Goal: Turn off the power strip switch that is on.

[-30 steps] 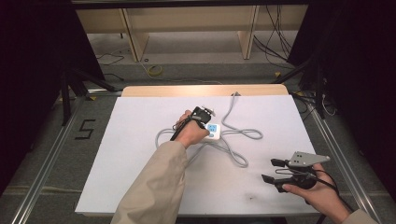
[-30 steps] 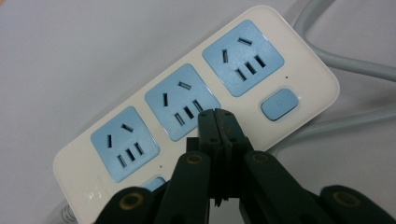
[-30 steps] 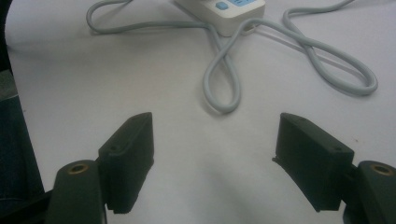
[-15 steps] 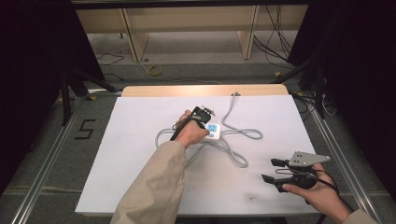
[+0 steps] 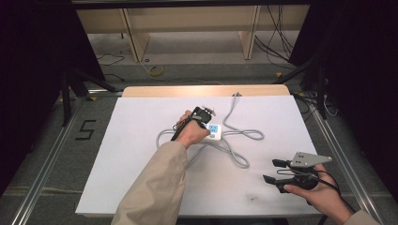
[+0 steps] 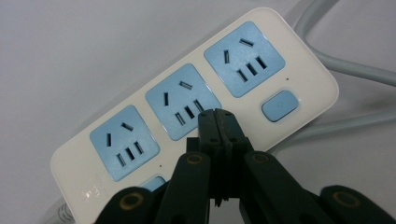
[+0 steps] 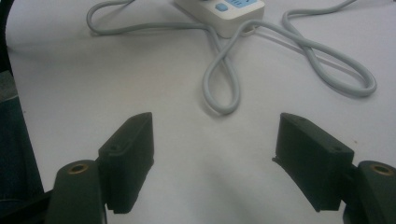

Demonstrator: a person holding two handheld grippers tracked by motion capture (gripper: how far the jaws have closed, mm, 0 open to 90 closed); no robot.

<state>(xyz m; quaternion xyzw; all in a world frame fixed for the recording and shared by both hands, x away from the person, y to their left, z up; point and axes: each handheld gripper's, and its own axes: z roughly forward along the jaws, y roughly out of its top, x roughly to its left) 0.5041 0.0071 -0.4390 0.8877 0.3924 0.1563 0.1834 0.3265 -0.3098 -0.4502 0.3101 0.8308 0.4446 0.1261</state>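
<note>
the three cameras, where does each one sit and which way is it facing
High view: above the person's side, looking forward and down at the table; both forearms enter from below.
Left gripper view: on the left gripper, jaws closed over the power strip.
Right gripper view: on the right gripper, jaws apart, looking across the table.
All share the power strip and its grey cord.

— What lies beyond the white worktop [image 5: 141, 154]?
— A wooden shelf [image 5: 187, 23] at the far side, a yellow cable [image 5: 156, 71] coiled on the floor before it.
— And left?
— A "5" mark [image 5: 85, 130] on the floor, beside a metal rail [image 5: 44, 173].
</note>
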